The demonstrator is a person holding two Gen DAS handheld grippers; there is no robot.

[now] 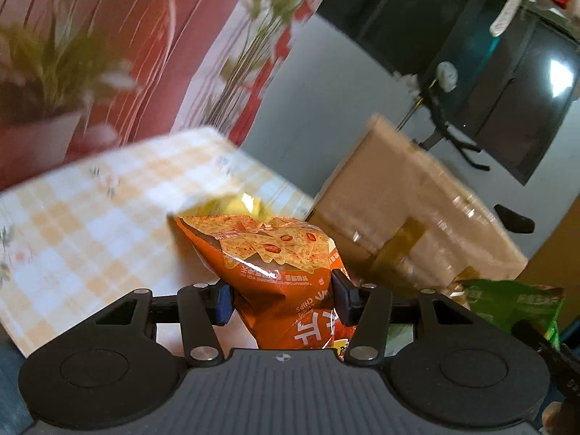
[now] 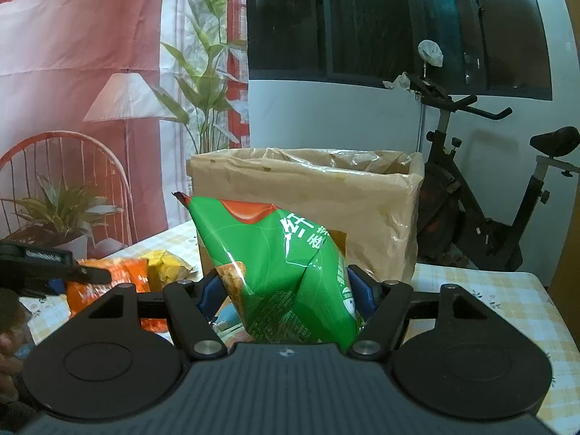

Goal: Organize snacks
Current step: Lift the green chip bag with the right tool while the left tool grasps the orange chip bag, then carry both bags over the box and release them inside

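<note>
My left hand-held gripper [image 1: 282,295] was clenched on the orange chip bag [image 1: 275,261], its two blue pads pressing the crumpled lower half from either side, narrowed to about the bag's pinched width. The bag stood up between the fingers, lifted clear of the desk [image 1: 72,224] with its checked yellow cloth. A yellow bag [image 1: 235,206] peeked out just behind its top edge, too blurred to read.

My right hand-held gripper [image 2: 286,291] was grasping the green snack bag [image 2: 275,264] in the same way, pads squeezing its middle, the bag's top corner tilted up to the left. Directly behind the green bag stood the cardboard box [image 2: 377,210], lined with a clear plastic sheet and open at the top, sitting at the far edge of the desk.

In the right wrist view, my left hand-held gripper showed at the left edge, with the orange chip bag in it, near the desk's left side, the yellow bag just beside it.
</note>
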